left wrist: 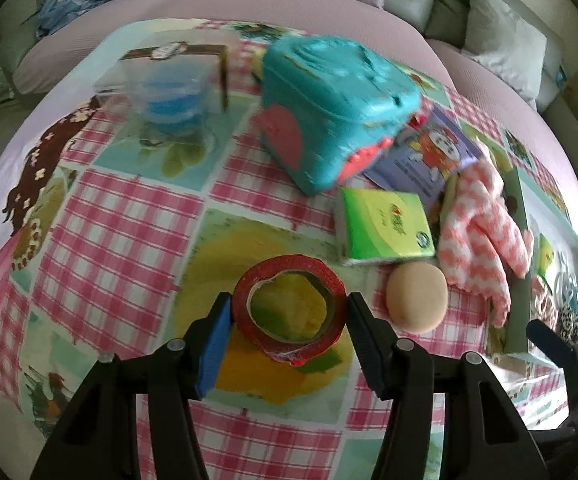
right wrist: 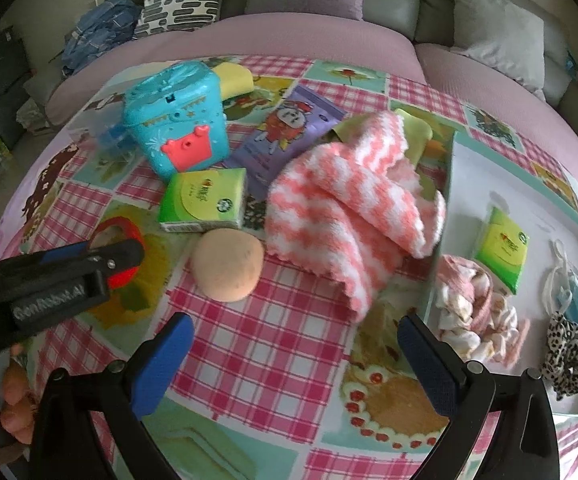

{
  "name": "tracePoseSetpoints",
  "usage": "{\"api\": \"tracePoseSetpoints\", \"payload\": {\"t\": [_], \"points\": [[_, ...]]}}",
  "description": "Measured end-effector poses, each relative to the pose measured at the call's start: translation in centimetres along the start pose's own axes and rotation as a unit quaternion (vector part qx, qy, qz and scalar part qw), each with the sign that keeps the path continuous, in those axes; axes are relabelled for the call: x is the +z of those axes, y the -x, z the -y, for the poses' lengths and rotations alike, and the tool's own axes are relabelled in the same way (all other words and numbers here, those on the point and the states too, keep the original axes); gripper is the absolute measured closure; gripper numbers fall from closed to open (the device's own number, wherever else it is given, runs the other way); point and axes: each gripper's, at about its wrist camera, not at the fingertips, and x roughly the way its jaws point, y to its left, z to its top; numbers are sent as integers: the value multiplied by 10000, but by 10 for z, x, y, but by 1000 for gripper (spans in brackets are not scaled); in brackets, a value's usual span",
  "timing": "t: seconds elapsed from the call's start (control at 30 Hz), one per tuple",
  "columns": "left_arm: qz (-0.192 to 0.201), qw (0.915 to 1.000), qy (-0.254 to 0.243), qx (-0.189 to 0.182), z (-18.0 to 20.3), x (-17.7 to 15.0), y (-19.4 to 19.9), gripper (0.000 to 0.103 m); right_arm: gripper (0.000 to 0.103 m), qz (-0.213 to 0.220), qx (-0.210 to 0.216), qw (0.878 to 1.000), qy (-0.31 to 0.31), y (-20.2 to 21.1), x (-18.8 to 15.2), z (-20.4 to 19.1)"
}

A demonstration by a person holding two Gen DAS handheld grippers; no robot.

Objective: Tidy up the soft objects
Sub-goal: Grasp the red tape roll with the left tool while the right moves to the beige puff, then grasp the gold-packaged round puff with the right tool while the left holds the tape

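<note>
The tabletop under its checked cloth carries everything, and the shallow tray lies ahead and to the right of the right hand-held gripper, already holding a tissue pack, rolled socks and a mask. The pink-and-white fleece cloth lies straight ahead of that gripper, a little right of centre, its long axis running from far left to near right, one edge draped over the tray's rim. The right arm looks the nearer one to it; its jaws stand wide apart with nothing between them. The round beige sponge sits ahead-left. The left hand-held gripper brackets the red tape roll, jaws at its sides; whether they actually grip it I cannot tell.
</note>
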Motion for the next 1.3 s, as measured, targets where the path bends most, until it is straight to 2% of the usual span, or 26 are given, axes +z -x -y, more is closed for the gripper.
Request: {"api": "tracePoseSetpoints", "payload": {"t": [0.27,0.57,0.77,0.93,1.1,1.3], "points": [[149,9991,378,86,-37,8,9,44,0,190,243,9994,144,-7,7,-21],[185,9985,517,50,-64,7,19,44,2,88,264,9992,285,-28,10,-41],[178,9982,571,27,-74,9,19,44,17,25,175,9996,234,-37,13,-45],[165,9982,574,6,-82,10,19,44,38,12,42,9997,246,-43,13,-46],[165,9982,576,9,-75,11,16,44,51,105,58,9996,265,-40,14,-46],[168,9983,562,14,-73,10,14,44,54,140,122,9995,240,-39,14,-45]]}}
